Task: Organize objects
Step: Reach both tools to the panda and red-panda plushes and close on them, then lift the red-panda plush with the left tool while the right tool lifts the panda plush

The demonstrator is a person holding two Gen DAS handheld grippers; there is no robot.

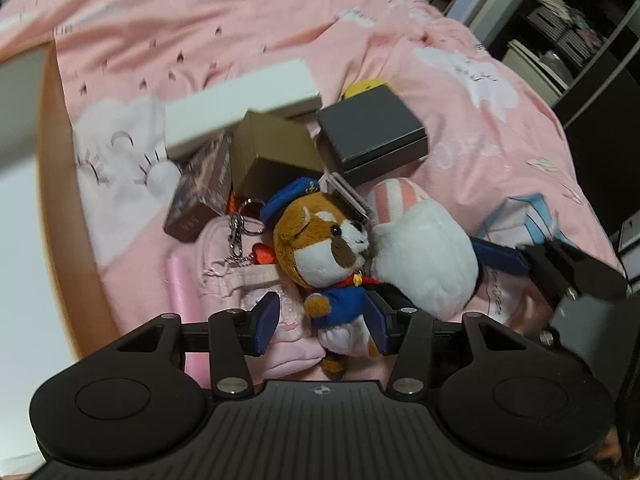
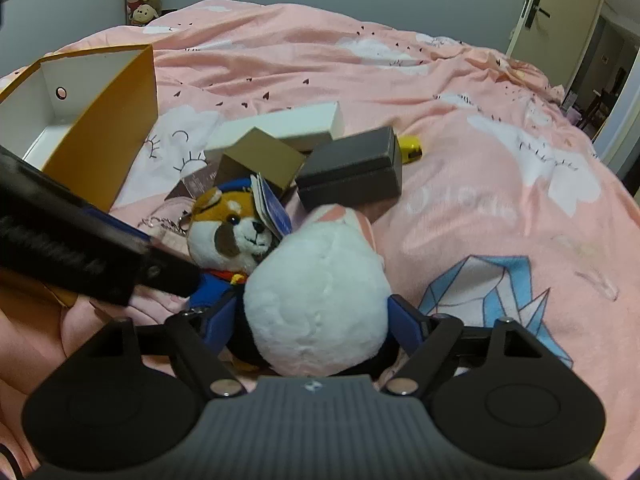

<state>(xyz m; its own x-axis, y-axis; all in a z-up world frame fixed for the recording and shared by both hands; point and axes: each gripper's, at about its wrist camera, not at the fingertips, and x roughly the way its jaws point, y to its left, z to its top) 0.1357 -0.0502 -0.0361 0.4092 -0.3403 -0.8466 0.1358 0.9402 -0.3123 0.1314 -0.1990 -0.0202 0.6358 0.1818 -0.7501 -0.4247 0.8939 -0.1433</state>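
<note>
A pile lies on the pink bedspread: a brown-and-white plush dog (image 1: 320,244) in a blue cap and jacket, a round white plush (image 1: 424,256) with pink-striped ears, a pink pouch (image 1: 240,280) with a keyring, and several boxes. My left gripper (image 1: 326,318) is open with its blue pads either side of the dog's body. My right gripper (image 2: 316,320) has its pads against both sides of the white plush (image 2: 316,300), holding it. The dog (image 2: 228,232) lies just left of it. The left gripper's arm (image 2: 80,248) crosses the right wrist view.
An open orange box with a white inside (image 2: 100,120) stands at the left. A white box (image 1: 244,108), tan box (image 1: 276,152), dark grey box (image 1: 372,132), patterned dark box (image 1: 204,188) and yellow object (image 2: 410,146) lie behind the plushes. Shelves (image 1: 568,40) stand far right.
</note>
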